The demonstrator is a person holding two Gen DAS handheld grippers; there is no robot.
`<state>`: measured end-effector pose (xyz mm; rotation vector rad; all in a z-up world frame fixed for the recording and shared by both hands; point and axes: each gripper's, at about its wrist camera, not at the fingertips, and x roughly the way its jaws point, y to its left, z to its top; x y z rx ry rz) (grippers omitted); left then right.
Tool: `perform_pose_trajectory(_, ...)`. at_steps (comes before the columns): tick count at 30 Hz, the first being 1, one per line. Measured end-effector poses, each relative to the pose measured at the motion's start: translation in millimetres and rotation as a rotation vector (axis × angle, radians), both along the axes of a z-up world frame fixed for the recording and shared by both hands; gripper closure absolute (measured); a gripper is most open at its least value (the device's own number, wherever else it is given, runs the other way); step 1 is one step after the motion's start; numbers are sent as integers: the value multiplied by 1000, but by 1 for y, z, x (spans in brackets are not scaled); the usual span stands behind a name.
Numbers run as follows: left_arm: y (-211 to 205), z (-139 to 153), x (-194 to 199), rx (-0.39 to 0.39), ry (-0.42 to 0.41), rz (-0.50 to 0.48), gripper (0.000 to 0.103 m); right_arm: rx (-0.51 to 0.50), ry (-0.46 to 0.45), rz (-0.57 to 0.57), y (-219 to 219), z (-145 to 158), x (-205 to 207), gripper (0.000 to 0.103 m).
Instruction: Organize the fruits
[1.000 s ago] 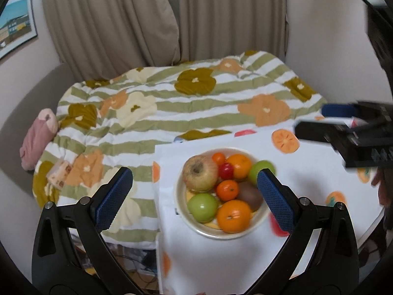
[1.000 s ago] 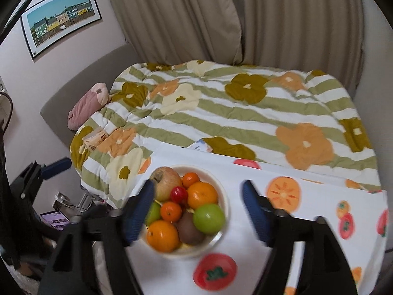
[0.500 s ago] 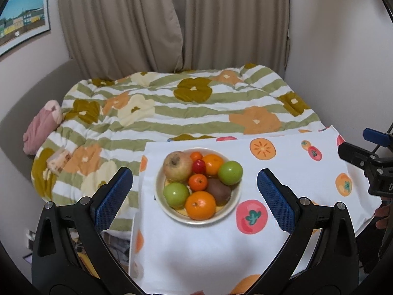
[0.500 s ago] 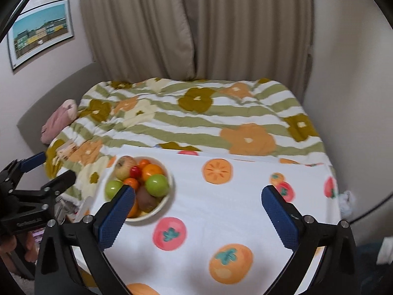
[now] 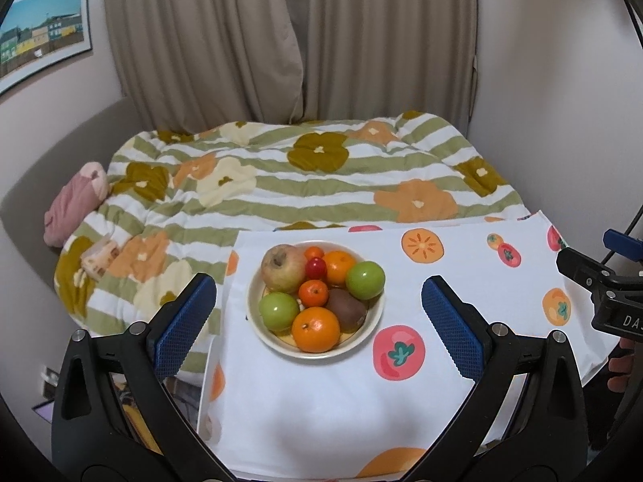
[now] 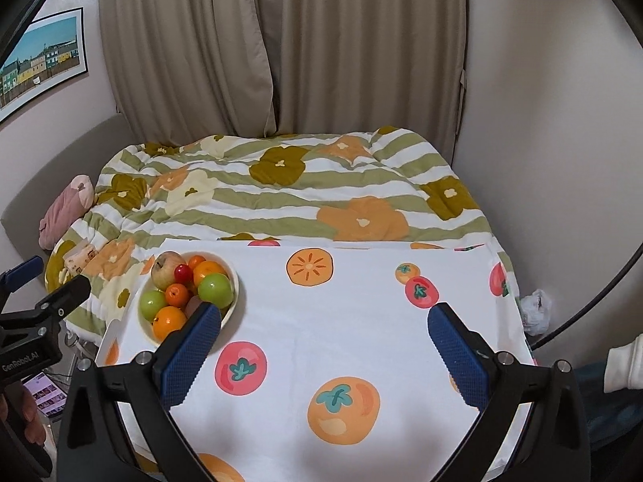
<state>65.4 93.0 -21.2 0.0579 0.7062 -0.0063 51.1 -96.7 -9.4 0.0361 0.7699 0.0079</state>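
A cream bowl [image 5: 373, 323] sits on the left part of a table under a white fruit-print cloth [image 5: 321, 401]. It holds a russet apple [image 5: 282, 268], two green apples [image 5: 365, 280], oranges [image 5: 316, 329], a small red fruit [image 5: 316, 268] and a brown kiwi [image 5: 346, 315]. My left gripper [image 5: 317, 321] is open and empty, raised in front of the bowl. My right gripper [image 6: 325, 351] is open and empty over the cloth [image 6: 341, 321], to the right of the bowl [image 6: 235, 293]. Its left fingertip [image 6: 201, 333] hides part of the kiwi.
A bed with a striped flower quilt [image 5: 313, 184] lies behind the table. A pink pillow [image 5: 74, 209] lies at its left. Curtains [image 5: 289, 40] hang at the back. A white wall [image 6: 542, 140] stands right, a crumpled bag [image 6: 534, 311] below it.
Both grippers have pulled back and up from the bowl. The right one has swung to the right, so the bowl now sits at the left of its view.
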Motion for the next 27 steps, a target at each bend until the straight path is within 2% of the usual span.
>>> perform_pose_trajectory(27,1,2,-5,20,-9,18,0,-8,18,15,2,-1,-2,0)
